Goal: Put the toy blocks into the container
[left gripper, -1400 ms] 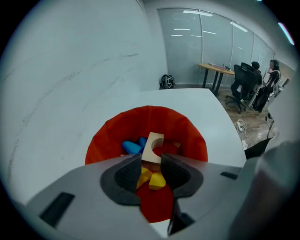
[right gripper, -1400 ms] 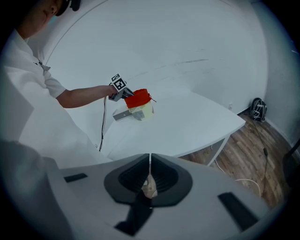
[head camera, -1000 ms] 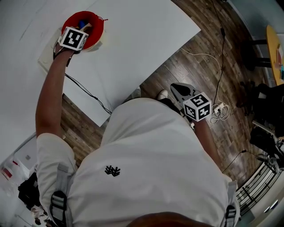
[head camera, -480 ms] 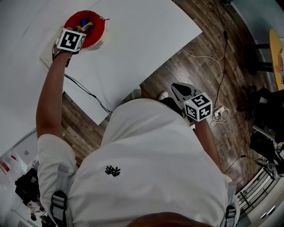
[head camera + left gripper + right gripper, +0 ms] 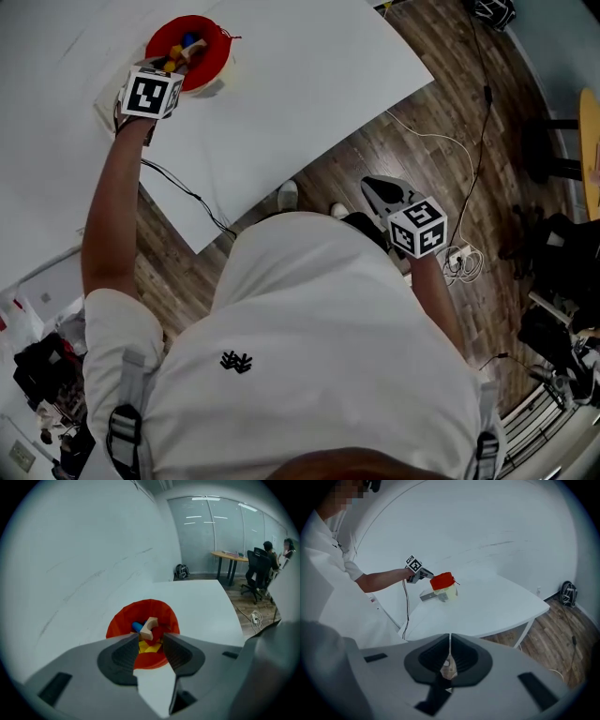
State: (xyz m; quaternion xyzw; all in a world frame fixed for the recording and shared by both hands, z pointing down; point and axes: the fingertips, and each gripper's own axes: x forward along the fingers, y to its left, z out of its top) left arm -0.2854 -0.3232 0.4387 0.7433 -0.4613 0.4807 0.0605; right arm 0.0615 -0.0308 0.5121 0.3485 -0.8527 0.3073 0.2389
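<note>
The red container stands at the far left of the white table. Blue, yellow and wooden blocks lie inside it. My left gripper hovers just short of the container's near rim. In the left gripper view its jaws stand open. They have just been opening, and nothing is between them. My right gripper hangs off the table over the wooden floor. Its jaws are shut with nothing in them. From there the container and the left gripper show far off.
A black cable runs from the left gripper across the table and over its near edge. A flat plate lies under the container. White cables lie on the floor at right. A person sits at a far desk.
The left gripper has drawn back from over the container towards me and risen a little. The blocks inside now show. The right gripper has stayed in place.
</note>
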